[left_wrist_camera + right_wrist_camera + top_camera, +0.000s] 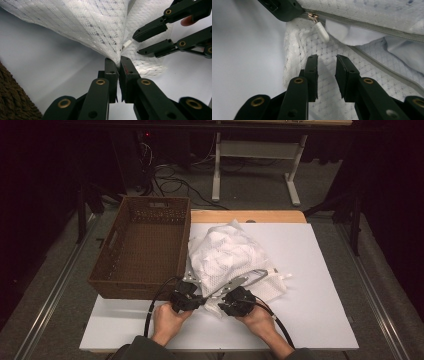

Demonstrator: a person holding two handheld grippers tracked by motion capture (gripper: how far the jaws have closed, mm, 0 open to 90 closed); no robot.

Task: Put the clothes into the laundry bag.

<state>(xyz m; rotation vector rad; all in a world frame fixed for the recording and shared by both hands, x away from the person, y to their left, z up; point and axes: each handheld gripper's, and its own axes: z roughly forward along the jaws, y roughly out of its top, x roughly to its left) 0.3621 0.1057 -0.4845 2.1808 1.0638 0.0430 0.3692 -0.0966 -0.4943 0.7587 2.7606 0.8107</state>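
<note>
- Left gripper [118,60]: I have its jaws pinched on the white mesh bag [95,27].
- Right gripper [326,58] stands parted, empty, just below the zipper pull [322,31].
- Bag lies beside the brown basket [140,245].

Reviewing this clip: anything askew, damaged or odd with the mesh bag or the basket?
No damage shows. The mesh bag lies crumpled against the empty basket, zipper part open with white cloth showing at the gap near the zipper pull. The left gripper pinches the mesh; the right gripper hangs open below the pull.
</note>
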